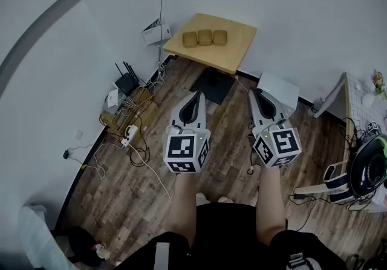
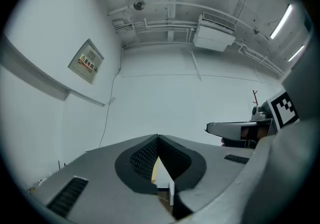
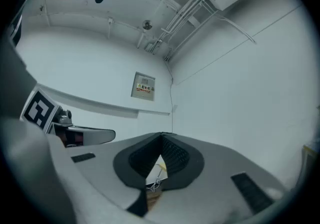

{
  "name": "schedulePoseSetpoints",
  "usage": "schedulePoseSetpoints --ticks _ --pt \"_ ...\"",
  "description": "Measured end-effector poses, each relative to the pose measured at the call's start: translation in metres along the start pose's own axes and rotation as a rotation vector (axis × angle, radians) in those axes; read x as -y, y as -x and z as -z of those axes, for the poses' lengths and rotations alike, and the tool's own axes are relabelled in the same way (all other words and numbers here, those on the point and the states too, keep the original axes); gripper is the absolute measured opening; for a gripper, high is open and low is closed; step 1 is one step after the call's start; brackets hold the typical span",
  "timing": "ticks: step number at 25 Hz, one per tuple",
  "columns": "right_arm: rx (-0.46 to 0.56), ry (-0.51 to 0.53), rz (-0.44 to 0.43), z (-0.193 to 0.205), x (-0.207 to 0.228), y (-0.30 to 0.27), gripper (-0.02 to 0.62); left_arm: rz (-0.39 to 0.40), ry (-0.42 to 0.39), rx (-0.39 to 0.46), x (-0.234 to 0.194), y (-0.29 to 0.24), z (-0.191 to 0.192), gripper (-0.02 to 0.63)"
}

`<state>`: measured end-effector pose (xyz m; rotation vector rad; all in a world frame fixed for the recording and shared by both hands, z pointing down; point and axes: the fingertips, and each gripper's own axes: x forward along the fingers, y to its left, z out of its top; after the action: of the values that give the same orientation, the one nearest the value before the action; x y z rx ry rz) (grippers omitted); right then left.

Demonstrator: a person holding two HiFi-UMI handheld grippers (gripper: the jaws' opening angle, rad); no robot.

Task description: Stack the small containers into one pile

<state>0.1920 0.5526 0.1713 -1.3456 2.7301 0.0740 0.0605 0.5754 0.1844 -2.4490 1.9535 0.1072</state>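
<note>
Small containers (image 1: 205, 37): three, tan, set side by side in one row on the far surface. None sits on another.
Surface (image 1: 233, 52): small light-wood table in the corner, against the white wall and well apart from both grippers.
Left gripper (image 1: 196, 95): held in the air over the floor, tips pointing toward the surface. Its jaws are pressed together at the tips, with nothing between them.
Right gripper (image 1: 257, 92): just beside the left one, at like height. Its jaws are likewise closed tip to tip and hold nothing.
Floor (image 1: 230, 136): dark wood planks, below both grippers.
Black mat (image 1: 211, 85): flat on the floor at the near edge of the surface, partly under it.
Router (image 1: 127, 83): black, with aerials up, by the left wall among loose cables.
White box (image 1: 279, 87): on the floor against the wall, to the right of the surface.
Wall sign (image 2: 86, 61): framed notice high on the wall — print too small to read.
Forearms (image 1: 181, 208): the person's, bare, running back from the grippers to dark clothing at the lower edge of the head view.
</note>
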Motion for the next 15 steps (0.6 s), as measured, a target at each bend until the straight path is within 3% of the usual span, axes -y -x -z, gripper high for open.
schedulePoseSetpoints --ticks 15 --pt "-0.055 -0.033 0.008 0.041 0.006 -0.024 0.003 -0.043 0.007 -0.056 -0.020 -0.013 0.034 0.002"
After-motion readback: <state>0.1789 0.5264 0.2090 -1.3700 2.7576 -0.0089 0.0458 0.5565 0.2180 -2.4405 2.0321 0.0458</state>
